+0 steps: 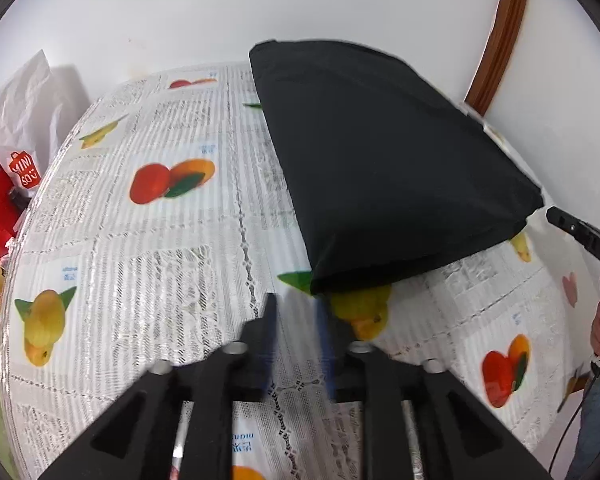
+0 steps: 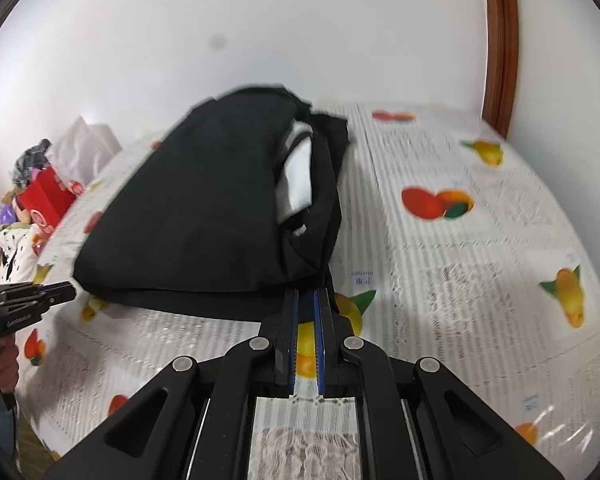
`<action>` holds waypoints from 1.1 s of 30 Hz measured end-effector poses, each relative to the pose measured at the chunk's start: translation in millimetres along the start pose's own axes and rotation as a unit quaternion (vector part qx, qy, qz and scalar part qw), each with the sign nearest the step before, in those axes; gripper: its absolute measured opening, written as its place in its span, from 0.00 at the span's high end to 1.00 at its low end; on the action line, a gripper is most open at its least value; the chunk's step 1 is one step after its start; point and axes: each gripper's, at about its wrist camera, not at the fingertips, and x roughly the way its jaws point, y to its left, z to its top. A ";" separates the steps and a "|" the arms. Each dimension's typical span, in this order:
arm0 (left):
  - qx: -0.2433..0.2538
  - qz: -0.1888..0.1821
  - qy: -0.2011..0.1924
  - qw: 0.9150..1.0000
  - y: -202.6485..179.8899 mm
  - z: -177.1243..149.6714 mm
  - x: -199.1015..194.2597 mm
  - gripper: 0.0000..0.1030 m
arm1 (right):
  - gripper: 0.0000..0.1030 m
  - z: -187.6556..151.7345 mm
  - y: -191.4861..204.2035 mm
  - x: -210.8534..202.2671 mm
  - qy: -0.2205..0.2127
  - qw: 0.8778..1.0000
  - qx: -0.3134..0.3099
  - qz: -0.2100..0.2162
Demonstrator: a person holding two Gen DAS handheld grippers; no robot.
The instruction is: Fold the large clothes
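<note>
A black garment lies folded in a thick rectangle on the table. In the right wrist view the garment shows a white inner layer at its open side. My left gripper is open and empty, its tips just short of the garment's near corner. My right gripper is nearly closed with a narrow gap, empty, its tips at the garment's near right corner. The right gripper also shows at the right edge of the left wrist view, and the left gripper at the left edge of the right wrist view.
The table wears a fruit-print cloth under clear plastic. A white Miniso bag and red boxes stand past the table's edge. A white wall and a wooden door frame are behind.
</note>
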 end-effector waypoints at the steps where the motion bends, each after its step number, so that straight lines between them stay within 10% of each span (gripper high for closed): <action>1: -0.002 -0.003 -0.008 1.000 0.4 3.1 -5.7 0.65 | 0.90 2.8 2.4 -2.6 -0.005 1.000 -0.004 0.005; 6: -0.005 -0.012 -0.029 0.999 -2.7 26.1 -9.6 0.60 | 0.75 22.0 10.1 6.4 -0.021 1.000 -0.006 0.022; 10: -0.011 -0.035 -0.032 0.999 -8.1 44.8 0.8 0.59 | 0.75 36.9 2.7 33.0 -0.007 0.999 0.028 0.024; 13: -0.010 -0.029 -0.021 0.999 -11.1 51.8 17.8 0.58 | 0.99 34.2 -2.5 47.7 0.013 0.999 0.038 0.017; 33: -0.023 -0.019 -0.018 0.999 -15.8 54.4 20.6 0.54 | 0.90 28.9 21.9 43.4 0.025 0.999 0.022 -0.034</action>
